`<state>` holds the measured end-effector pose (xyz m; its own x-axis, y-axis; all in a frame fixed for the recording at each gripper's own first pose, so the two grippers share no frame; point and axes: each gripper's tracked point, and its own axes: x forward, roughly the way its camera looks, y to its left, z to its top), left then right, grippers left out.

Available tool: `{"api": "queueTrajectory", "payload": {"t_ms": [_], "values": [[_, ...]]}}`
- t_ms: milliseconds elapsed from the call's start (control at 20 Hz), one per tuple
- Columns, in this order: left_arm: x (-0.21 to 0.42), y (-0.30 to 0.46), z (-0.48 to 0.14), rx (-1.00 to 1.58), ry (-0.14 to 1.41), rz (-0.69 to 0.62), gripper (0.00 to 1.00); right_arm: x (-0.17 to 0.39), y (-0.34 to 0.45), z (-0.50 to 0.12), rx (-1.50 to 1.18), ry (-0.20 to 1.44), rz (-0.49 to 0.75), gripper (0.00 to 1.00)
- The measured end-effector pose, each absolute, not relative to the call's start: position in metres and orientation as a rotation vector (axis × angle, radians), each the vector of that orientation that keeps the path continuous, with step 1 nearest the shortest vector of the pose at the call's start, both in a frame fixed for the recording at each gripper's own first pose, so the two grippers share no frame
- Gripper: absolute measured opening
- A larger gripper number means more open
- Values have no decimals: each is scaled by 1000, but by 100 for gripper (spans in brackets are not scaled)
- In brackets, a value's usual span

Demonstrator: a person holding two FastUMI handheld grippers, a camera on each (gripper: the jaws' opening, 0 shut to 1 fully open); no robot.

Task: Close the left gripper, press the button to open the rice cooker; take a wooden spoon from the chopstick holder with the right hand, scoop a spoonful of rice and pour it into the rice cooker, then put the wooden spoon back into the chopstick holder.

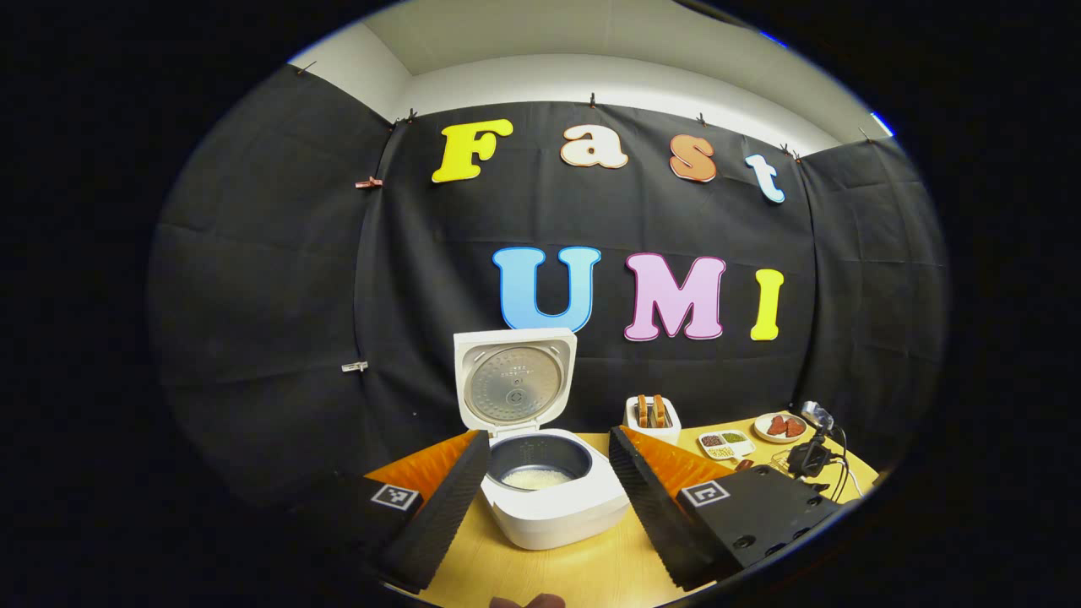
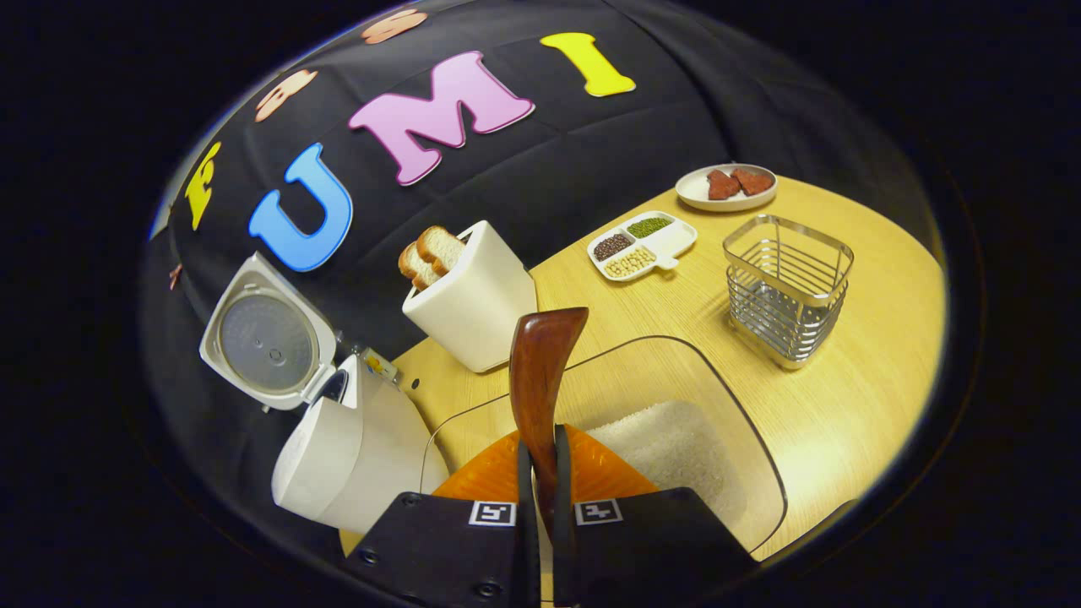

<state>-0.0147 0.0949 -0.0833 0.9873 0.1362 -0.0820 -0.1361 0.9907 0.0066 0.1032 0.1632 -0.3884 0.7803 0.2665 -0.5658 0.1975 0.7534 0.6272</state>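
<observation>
The cooker point(image 1: 553, 481) stands open, lid up, some rice already in its pot, so the button press is done. The left gripper point(image 1: 549, 498) hangs before it, jaws wide and empty. The right gripper point(image 2: 540, 498) is clamped on the spoon point(image 2: 540, 380) above the clear rice tub point(image 2: 676, 447) (scoop or pour, I cannot tell). The holder point(image 2: 790, 287) stands empty at right; returning the spoon is left.
</observation>
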Motion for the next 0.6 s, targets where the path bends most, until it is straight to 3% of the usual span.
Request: {"api": "queueTrajectory", "payload": {"t_ms": [100, 600], "values": [[-14, 99, -81, 8, 80, 141, 97, 101, 154, -394, 836, 696, 5, 11], [-21, 99, -73, 17, 55, 131, 97, 109, 130, -347, 991, 535, 67, 10]]}}
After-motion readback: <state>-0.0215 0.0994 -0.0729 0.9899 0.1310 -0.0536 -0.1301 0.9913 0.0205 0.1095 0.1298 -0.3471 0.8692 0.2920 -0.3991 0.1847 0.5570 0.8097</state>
